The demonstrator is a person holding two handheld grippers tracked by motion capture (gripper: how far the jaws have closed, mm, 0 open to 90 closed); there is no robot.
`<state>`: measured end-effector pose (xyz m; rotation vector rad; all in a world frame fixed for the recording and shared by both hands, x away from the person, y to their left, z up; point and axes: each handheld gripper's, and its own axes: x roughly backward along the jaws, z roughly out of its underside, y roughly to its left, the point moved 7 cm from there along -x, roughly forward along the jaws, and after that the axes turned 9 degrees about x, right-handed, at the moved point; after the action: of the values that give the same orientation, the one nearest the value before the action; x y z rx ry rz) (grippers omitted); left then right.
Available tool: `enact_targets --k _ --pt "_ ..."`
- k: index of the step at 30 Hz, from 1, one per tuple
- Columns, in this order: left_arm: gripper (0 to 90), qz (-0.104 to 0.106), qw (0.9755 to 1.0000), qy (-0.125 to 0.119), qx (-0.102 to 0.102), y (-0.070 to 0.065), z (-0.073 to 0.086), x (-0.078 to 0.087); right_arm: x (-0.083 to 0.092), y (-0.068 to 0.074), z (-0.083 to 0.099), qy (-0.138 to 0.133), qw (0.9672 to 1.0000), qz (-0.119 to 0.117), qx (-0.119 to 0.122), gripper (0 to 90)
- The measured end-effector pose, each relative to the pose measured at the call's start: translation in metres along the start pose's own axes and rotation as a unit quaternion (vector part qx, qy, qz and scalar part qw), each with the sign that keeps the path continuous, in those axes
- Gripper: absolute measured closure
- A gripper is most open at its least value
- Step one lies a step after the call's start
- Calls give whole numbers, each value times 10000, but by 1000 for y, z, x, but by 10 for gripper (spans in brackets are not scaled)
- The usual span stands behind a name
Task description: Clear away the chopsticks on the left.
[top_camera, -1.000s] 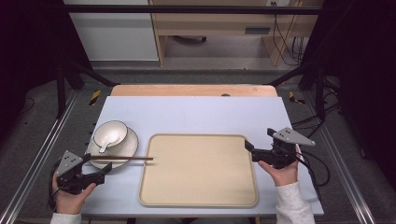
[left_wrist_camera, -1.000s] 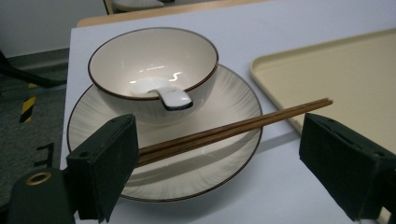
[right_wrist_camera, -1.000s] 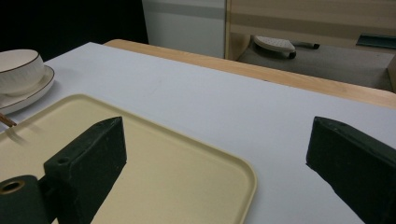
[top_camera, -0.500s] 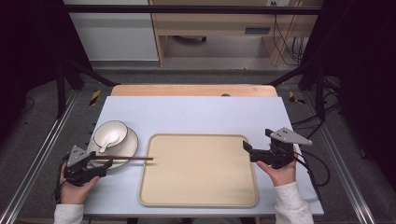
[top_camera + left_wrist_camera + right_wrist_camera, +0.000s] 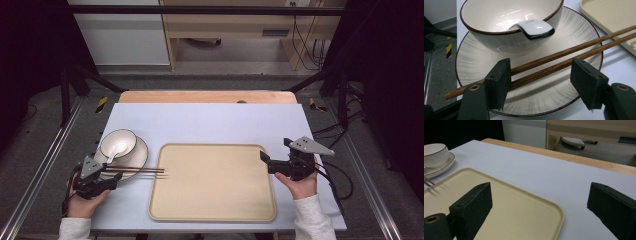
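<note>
A white bowl [image 5: 118, 144] with a dark rim stands on a ribbed plate [image 5: 140, 155] at the table's left; a white spoon [image 5: 536, 28] hangs over the bowl's rim. Two brown chopsticks [image 5: 137, 171] lie across the plate's near side, their tips reaching the beige tray [image 5: 212, 182]. My left gripper [image 5: 111, 175] is low at the plate's near edge, open, with its jaws astride the chopsticks [image 5: 564, 56] and not touching them. My right gripper [image 5: 264, 159] is open above the tray's right rim [image 5: 560, 212], with nothing between its jaws.
The tray [image 5: 506, 202] lies bare at the centre of the pale blue tabletop [image 5: 210, 122]. A wooden strip [image 5: 200, 96] runs along the far edge. Metal rails [image 5: 45, 165] flank the table, and cables [image 5: 340, 175] trail at the right.
My left gripper has moved forward to the plate, and its jaws now straddle the chopsticks. The right gripper has barely shifted. The chopsticks and the bowl have not moved.
</note>
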<state>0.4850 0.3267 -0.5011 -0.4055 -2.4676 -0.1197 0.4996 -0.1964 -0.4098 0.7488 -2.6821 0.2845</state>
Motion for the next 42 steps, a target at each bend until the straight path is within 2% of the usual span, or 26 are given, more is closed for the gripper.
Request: enact_targets --k 4,10,17,20,22,25,29,33,36,42 --pt "408 -122 9999 49 -57 0 0 1 1 0 0 -8 10000 -3 4 62" --pt "467 12 9999 88 -110 -3 1 2 3 -1 -2 -29 10000 7 -10 62" --pt "551 6 9993 242 -275 -7 1 5 3 -1 -1 -22 10000 5 -1 62" --pt "632 8 9989 328 -341 -9 0 6 3 -1 -1 -23 10000 19 8 62" --pt "638 -10 9987 371 -358 -10 0 7 3 -2 -2 -31 10000 14 -4 62" --pt "682 78 9988 365 -314 -11 0 8 3 -2 -2 -23 10000 18 3 63" --pt "701 60 9992 290 -271 -10 -1 7 2 -1 -1 -7 10000 8 7 63" --pt "618 107 9990 319 -296 -10 1 2 3 -2 -1 -3 10000 18 10 63" --pt "607 120 9991 343 -240 -9 0 2 3 -2 -1 -8 10000 8 -4 64" --pt "740 147 9988 393 -271 -13 -1 6 3 -1 -1 -3 10000 5 0 64"
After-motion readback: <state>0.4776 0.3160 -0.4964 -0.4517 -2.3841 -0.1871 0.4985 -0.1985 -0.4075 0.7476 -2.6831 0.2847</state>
